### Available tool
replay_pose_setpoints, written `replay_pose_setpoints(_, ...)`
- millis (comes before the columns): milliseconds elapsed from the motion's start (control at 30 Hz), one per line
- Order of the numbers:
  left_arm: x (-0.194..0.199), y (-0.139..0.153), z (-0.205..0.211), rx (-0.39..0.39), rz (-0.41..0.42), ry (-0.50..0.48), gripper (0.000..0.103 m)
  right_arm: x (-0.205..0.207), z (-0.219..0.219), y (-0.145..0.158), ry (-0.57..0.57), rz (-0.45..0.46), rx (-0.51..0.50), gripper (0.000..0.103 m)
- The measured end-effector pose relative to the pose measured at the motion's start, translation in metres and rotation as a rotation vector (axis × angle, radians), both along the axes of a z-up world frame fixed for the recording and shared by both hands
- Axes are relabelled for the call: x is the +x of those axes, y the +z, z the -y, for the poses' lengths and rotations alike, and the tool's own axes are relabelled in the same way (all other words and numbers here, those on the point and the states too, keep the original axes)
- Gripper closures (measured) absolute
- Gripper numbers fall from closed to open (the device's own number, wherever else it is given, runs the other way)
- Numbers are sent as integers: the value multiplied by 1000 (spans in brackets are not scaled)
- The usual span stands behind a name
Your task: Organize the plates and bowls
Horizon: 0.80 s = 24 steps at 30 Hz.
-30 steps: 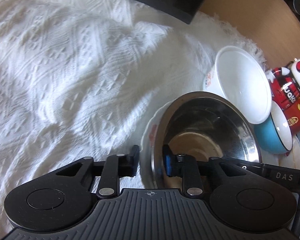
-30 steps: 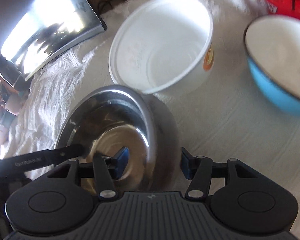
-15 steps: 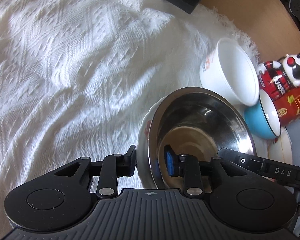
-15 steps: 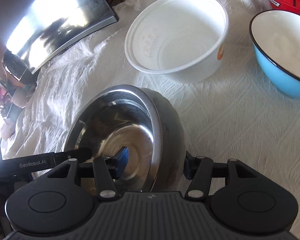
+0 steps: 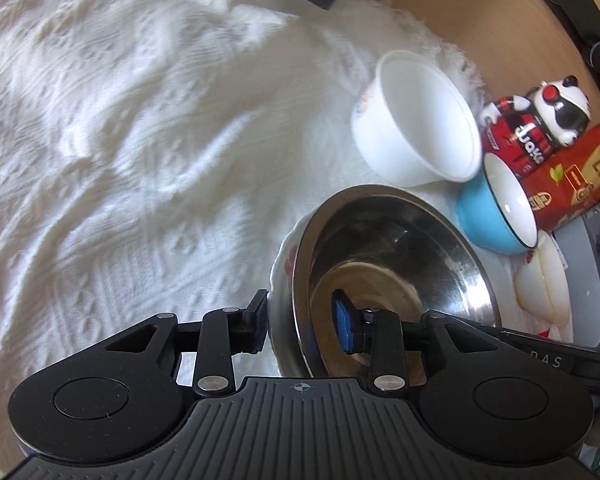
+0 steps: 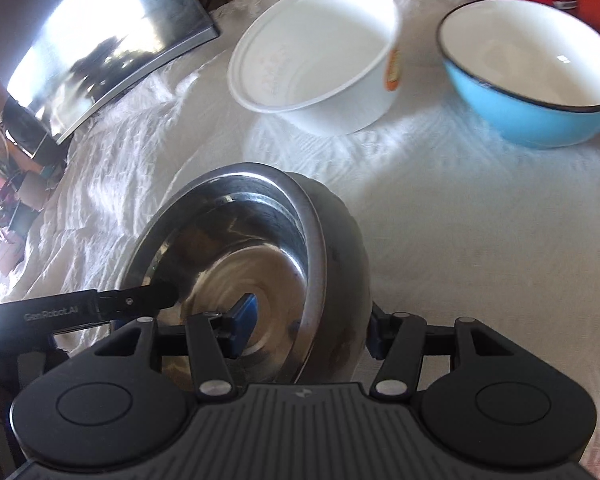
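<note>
A steel bowl (image 5: 396,256) sits nested in a white floral bowl (image 5: 283,268). My left gripper (image 5: 302,326) is shut on the near rims of both, one finger outside the white bowl, one inside the steel bowl. My right gripper (image 6: 308,330) is shut on the steel bowl (image 6: 260,248) across its opposite wall, one finger inside, one outside. The pair is held above the white cloth (image 5: 120,128). A white plastic bowl (image 5: 420,120) (image 6: 320,68) and a blue bowl (image 5: 496,212) (image 6: 528,76) stand beyond on the cloth.
A red can with a panda figure (image 5: 536,128) and a red box (image 5: 580,172) stand behind the bowls. A white dish (image 5: 544,284) lies at the right. A dark monitor (image 6: 100,48) stands at the cloth's far edge.
Both grippers have lifted the steel bowl and the white bowl under it off the cloth and drawn them back; the white and blue bowls now appear farther away.
</note>
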<state>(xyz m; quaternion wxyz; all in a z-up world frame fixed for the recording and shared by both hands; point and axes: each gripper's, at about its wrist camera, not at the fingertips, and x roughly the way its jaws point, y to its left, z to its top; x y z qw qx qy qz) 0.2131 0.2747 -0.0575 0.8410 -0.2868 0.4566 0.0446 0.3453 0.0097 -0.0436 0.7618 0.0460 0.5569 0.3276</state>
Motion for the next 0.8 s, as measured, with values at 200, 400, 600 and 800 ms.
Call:
replay_pose_setpoints(200, 21, -3, 22, 5, 2, -45, 67, 4, 23, 2, -36, 16, -8, 47)
replay_pose_setpoints(400, 36, -8, 40, 29, -3, -91, 67, 10, 51, -5, -106, 0, -20, 47)
replay_pose_setpoints(600, 34, -8, 41, 53, 20, -80, 68, 8, 61, -12, -113, -6, -9, 48)
replay_pose_setpoints(800, 26, 8, 39, 116, 60, -45, 68, 3, 60, -3, -98, 60, -33, 47)
